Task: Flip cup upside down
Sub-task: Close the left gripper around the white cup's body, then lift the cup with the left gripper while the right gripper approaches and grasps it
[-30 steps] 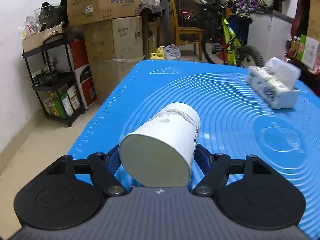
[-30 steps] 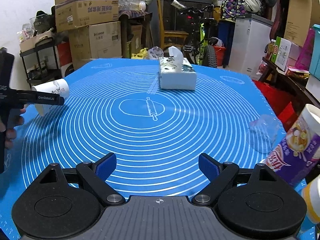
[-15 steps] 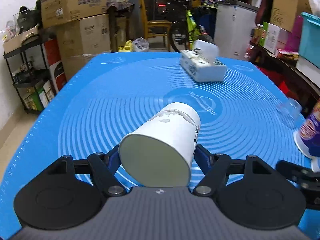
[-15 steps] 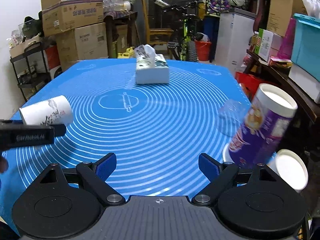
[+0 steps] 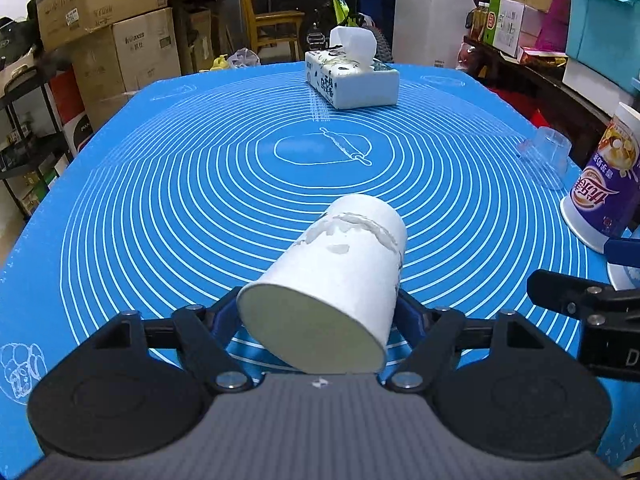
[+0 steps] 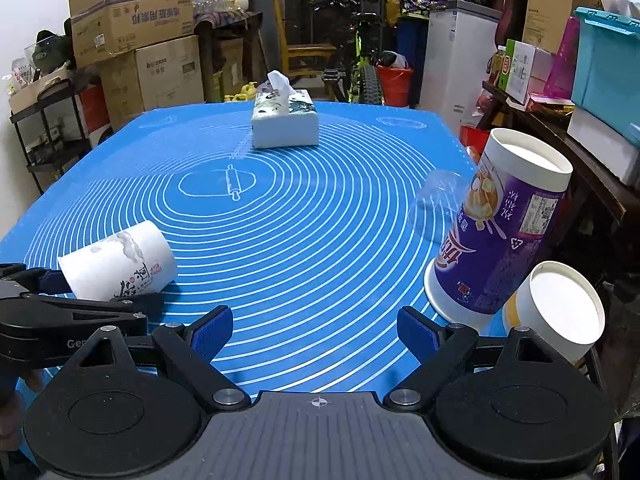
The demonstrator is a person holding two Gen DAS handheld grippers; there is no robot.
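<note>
A cluttered storeroom is seen behind the work area, with stacked cardboard boxes [image 6: 136, 36] at the upper left of the frame and a bicycle [image 6: 362, 60] and a white freezer [image 6: 456, 60] at the upper centre. Most of the frame is filled by the surface [image 6: 320, 216], which is covered with a blue baking mat printed with white concentric rings. A tissue box [image 6: 285, 122] is set near the mat's far edge, upper centre of the frame. At the right edge of the right-wrist view, a tall purple canister [image 6: 500, 232] is seen standing open-topped, with a clear plastic cup [image 6: 438, 204] inverted just beside it and a white-lidded container [image 6: 560, 312] lying below it, at the lower right.

The white paper cup [image 5: 332, 280] is held tilted on its side at the lower centre of the left-wrist view, its flat base turned toward the camera and its mouth pointed away over the mat. It is gripped by the left tongs [image 5: 320, 316], whose blue pads are pressed against both sides near the base. In the right-wrist view the same cup is shown at the lower left of the frame.

The right tongs [image 6: 316, 332] are spread wide at the bottom of their own view, with only mat between the pads.
</note>
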